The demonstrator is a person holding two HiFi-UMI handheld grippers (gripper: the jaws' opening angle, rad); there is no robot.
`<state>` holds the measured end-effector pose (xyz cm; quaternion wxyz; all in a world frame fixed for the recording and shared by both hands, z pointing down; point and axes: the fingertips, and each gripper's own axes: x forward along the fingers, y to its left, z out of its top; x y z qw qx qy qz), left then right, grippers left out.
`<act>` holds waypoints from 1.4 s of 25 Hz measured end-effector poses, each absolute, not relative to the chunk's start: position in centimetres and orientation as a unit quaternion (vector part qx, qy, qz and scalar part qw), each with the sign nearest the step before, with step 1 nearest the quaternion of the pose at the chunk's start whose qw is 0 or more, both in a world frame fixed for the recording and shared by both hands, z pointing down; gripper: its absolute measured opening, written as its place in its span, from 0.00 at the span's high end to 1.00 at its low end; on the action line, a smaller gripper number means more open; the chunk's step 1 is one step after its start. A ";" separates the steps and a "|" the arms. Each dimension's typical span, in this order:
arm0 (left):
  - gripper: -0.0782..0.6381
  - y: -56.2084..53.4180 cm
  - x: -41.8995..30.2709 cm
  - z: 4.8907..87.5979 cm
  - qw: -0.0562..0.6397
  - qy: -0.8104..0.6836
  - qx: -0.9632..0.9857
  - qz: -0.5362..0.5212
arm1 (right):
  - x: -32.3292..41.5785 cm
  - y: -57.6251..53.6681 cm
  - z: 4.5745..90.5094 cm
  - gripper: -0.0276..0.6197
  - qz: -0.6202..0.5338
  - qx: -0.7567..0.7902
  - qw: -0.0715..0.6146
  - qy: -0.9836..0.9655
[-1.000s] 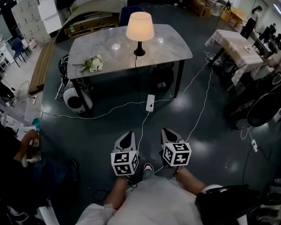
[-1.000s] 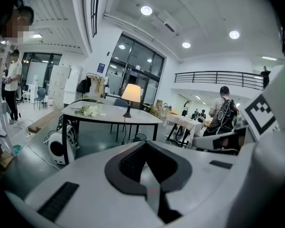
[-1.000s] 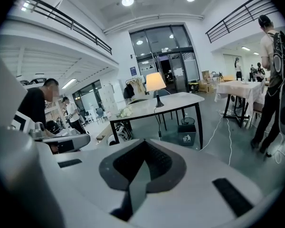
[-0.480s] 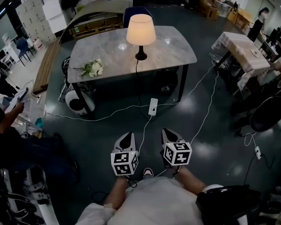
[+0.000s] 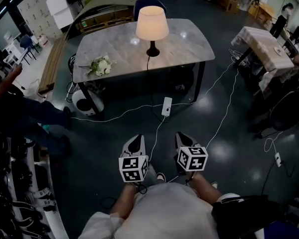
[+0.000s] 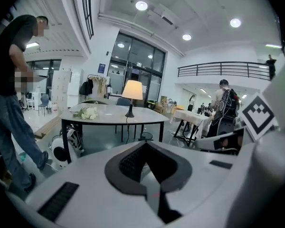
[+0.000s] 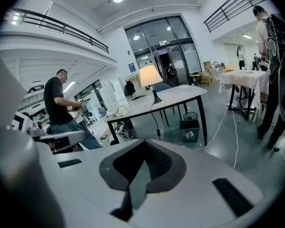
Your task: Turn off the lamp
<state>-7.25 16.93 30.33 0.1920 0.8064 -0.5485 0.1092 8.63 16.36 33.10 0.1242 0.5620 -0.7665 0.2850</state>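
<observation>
A person (image 5: 20, 108) in dark clothes stands at the far left. Ahead is a grey table (image 5: 189, 44), well apart from both grippers. A bunch of white flowers (image 5: 100, 64) lies toward its left end, and the lamp (image 5: 152, 26) stands upright near its middle, shade glowing. A white power strip (image 5: 166, 106) lies on the floor before the table. The left gripper (image 5: 134, 142) has its jaws pressed together on nothing. Just beside it, the right gripper (image 5: 184, 138) is likewise closed and empty. A cloth-covered table (image 5: 261, 39) stands far right.
</observation>
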 end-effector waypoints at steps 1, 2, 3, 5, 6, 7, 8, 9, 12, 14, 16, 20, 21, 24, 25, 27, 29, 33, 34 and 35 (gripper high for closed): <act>0.88 16.7 -7.2 30.4 0.193 -0.548 0.807 0.110 | 8.6 16.2 33.2 0.96 0.285 0.562 0.125 -0.766; 0.88 16.4 -7.1 30.6 0.194 -0.546 0.807 0.111 | 8.7 16.0 33.3 0.96 0.285 0.562 0.125 -0.766; 0.88 16.0 -7.0 30.8 0.194 -0.544 0.808 0.111 | 8.8 15.8 33.4 0.96 0.285 0.564 0.125 -0.765; 0.88 14.8 -6.7 31.2 0.194 -0.539 0.812 0.112 | 9.1 15.1 33.6 0.96 0.285 0.570 0.125 -0.761; 0.88 14.1 -6.5 31.3 0.193 -0.536 0.814 0.112 | 9.3 14.6 33.8 0.96 0.286 0.573 0.126 -0.758; 0.88 13.3 -6.4 31.3 0.193 -0.534 0.816 0.111 | 9.4 14.2 33.8 0.96 0.287 0.576 0.127 -0.755; 0.88 12.6 -6.3 31.3 0.192 -0.531 0.818 0.111 | 9.5 13.8 33.9 0.96 0.287 0.578 0.129 -0.753; 0.88 11.9 -6.2 31.2 0.192 -0.528 0.820 0.109 | 9.5 13.4 34.0 0.96 0.288 0.579 0.131 -0.752; 0.88 9.8 -6.0 31.1 0.192 -0.520 0.825 0.107 | 9.5 11.6 34.0 0.96 0.288 0.585 0.133 -0.747; 0.88 8.2 -6.0 30.9 0.194 -0.514 0.829 0.107 | 9.3 9.9 33.7 0.96 0.289 0.589 0.131 -0.744; 0.88 6.5 -6.4 30.9 0.197 -0.509 0.831 0.107 | 8.8 8.2 33.4 0.96 0.288 0.590 0.132 -0.742; 0.88 2.9 -7.5 31.0 0.203 -0.506 0.832 0.106 | 7.3 4.7 33.2 0.96 0.287 0.591 0.132 -0.743; 0.88 2.0 -7.8 31.0 0.202 -0.505 0.832 0.106 | 7.0 3.9 33.2 0.96 0.287 0.591 0.132 -0.742; 0.88 -0.7 -8.5 30.7 0.198 -0.499 0.837 0.107 | 6.3 1.7 33.2 0.96 0.287 0.595 0.132 -0.739; 0.88 -1.6 -8.7 30.6 0.196 -0.496 0.839 0.107 | 6.1 0.9 33.2 0.96 0.287 0.597 0.131 -0.737; 0.88 -3.3 -9.0 30.4 0.193 -0.490 0.843 0.110 | 5.7 -0.7 33.0 0.96 0.287 0.601 0.130 -0.734; 0.88 -5.0 -9.4 30.2 0.191 -0.484 0.847 0.112 | 5.3 -2.3 32.7 0.96 0.286 0.605 0.129 -0.732; 0.88 -8.1 -10.2 30.2 0.185 -0.472 0.854 0.115 | 4.3 -5.4 32.4 0.96 0.282 0.615 0.123 -0.726; 0.88 -8.9 -10.4 30.3 0.184 -0.469 0.856 0.115 | 4.1 -6.1 32.5 0.96 0.281 0.617 0.121 -0.725; 0.88 -9.7 -10.6 30.4 0.183 -0.467 0.857 0.113 | 3.8 -6.8 32.5 0.96 0.281 0.619 0.120 -0.723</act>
